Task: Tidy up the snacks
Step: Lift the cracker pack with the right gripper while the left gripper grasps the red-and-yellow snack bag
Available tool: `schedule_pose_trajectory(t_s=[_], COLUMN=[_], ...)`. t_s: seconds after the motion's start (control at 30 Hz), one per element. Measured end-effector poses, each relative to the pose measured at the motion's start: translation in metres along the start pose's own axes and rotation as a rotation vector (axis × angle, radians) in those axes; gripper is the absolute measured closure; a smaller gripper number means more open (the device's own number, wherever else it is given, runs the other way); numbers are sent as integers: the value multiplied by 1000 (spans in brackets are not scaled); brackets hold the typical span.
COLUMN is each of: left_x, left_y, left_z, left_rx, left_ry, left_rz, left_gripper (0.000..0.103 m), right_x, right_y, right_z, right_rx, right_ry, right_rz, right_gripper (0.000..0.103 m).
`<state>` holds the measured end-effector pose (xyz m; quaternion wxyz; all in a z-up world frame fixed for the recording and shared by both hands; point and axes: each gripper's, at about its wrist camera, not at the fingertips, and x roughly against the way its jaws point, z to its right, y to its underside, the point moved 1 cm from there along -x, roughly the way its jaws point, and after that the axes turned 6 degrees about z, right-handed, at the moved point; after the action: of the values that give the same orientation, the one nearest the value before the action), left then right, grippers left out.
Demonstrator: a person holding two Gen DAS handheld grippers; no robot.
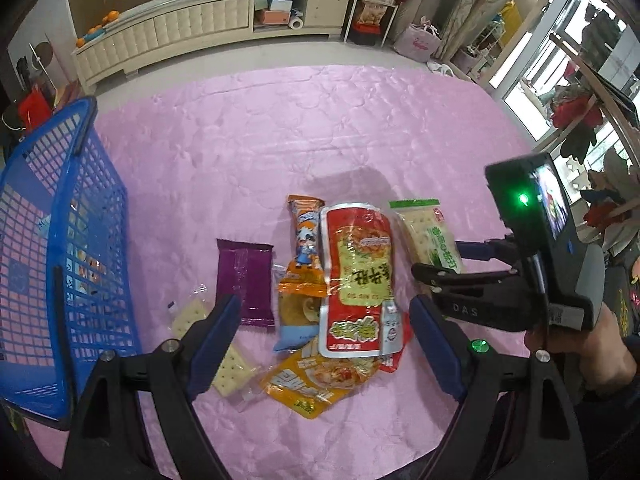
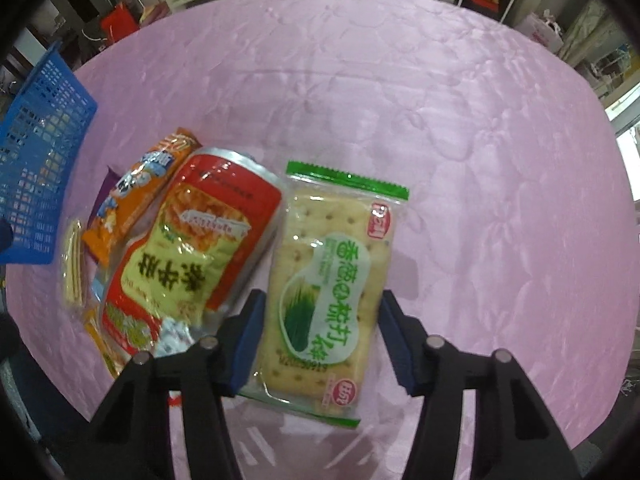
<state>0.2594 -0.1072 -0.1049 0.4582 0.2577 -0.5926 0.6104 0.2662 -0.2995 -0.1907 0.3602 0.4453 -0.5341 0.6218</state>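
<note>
Reaching over the right end of the snack pile, the right tool (image 2: 320,332) straddles the green cracker pack (image 2: 334,280). Its jaws stand wide, one blue pad on each long side of the pack; whether either pad touches the wrapper cannot be told. The pack lies flat on the pink bench (image 2: 480,140), just beside the red pouch (image 2: 188,252), and is not lifted.

The left tool (image 1: 320,344) hangs above the near side of the pile, jaws fully spread and holding nothing. Between and beyond its pads lie the red pouch, an orange bar (image 1: 306,240), a purple packet (image 1: 246,280), a yellow pouch (image 1: 308,384) partly under the red one, and loose clear-wrapped crackers (image 1: 230,368).

A blue basket (image 1: 60,260) stands at the left edge of the bench, well apart from the green pack. Some packets appear to sit inside it already, seen dimly through the mesh.

Judgement: the step in hand is the pick-up of the green cracker pack, with the grasp not yet made. Most of the pile is unsorted, so the task looks early.

The next move calls for closing the right tool squarely on the pack's long edges, gently enough not to crush the crackers, then lifting clear of the red pouch before carrying across to the basket, presumably the destination.
</note>
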Motion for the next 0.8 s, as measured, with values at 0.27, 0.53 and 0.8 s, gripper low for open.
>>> schedule_pose_trajectory(t_s=[0.27,0.53,0.8], left_x=[-24,-58,-99], left_y=[-11,-13,-14], left_z=[28,61,74], left_rx=[-35,-117,-123], left_ry=[16,-6,-47], left_rz=[-77,-146,-209], left_gripper=[19,19,19], right_x=[40,61,54], right_y=[28,35,33], right_z=[39,82,100], right_rx=[-133,-207,-218], right_ry=[-117,-168,-129], right_rz=[46,79,62], right_gripper=[42,42,42])
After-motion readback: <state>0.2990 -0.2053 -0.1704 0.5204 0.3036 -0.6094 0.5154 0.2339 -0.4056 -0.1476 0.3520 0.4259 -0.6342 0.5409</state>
